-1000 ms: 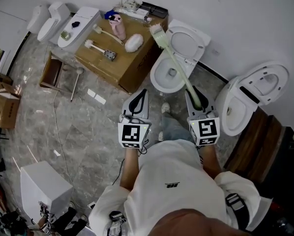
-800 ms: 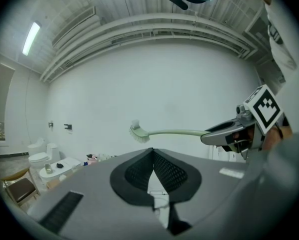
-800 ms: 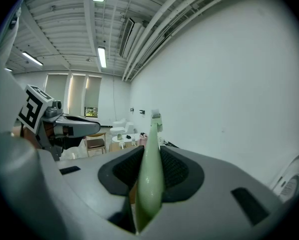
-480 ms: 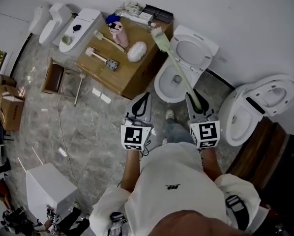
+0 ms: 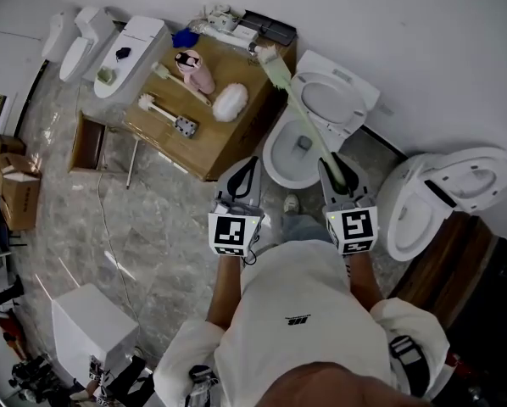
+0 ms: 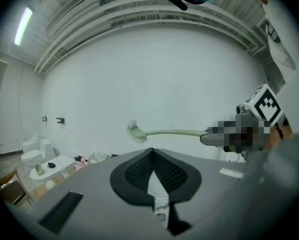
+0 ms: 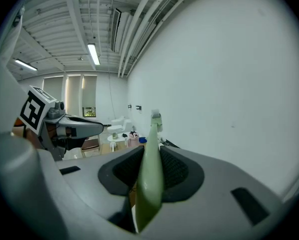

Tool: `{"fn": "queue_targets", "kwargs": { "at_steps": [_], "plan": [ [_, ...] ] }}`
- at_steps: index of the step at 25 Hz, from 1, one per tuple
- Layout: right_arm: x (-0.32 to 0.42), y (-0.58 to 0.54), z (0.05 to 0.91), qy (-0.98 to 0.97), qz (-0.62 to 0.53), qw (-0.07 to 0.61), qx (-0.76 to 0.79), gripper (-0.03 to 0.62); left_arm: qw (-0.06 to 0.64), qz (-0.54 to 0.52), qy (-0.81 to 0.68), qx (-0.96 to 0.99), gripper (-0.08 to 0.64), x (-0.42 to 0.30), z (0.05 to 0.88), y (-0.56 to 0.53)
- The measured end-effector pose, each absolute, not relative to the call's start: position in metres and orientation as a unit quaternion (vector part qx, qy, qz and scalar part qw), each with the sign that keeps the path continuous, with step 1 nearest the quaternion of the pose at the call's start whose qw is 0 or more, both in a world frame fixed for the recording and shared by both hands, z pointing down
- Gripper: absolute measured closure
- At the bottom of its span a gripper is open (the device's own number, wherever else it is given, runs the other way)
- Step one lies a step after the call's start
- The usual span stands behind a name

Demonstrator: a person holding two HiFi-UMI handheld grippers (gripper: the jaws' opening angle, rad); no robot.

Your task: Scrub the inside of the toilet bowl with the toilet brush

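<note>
While the person (image 5: 296, 329) stands just near of the open white toilet bowl (image 5: 275, 166), the right gripper (image 5: 334, 170) pinches the near end of a pale green long-handled toilet brush (image 5: 303, 117) between its jaws. The brush's long axis runs from that gripper away and to the left, crossing above the bowl. Its bristled head points to the far end, over the far right corner of the brown cardboard box (image 5: 224, 138). From the left gripper view the handle lies about level in the air before the white wall (image 6: 164, 74). The left gripper (image 5: 243, 173), just left of the right one, has its jaws pressed together on nothing.
</note>
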State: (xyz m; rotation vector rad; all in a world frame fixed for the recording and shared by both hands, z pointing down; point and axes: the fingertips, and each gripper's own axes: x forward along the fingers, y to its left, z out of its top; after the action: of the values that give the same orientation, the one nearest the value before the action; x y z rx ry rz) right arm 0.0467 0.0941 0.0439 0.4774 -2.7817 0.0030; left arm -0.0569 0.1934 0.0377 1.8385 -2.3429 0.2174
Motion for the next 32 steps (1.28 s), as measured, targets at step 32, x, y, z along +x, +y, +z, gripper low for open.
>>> {"fn": "queue_targets", "kwargs": {
  "at_steps": [32],
  "plan": [
    [0.042,0.025,0.212,-0.9,0.157,0.29,0.286,0.5,0.182,0.137,-0.617,0.753,0.551,-0.104,0.197,0.043]
  ]
}}
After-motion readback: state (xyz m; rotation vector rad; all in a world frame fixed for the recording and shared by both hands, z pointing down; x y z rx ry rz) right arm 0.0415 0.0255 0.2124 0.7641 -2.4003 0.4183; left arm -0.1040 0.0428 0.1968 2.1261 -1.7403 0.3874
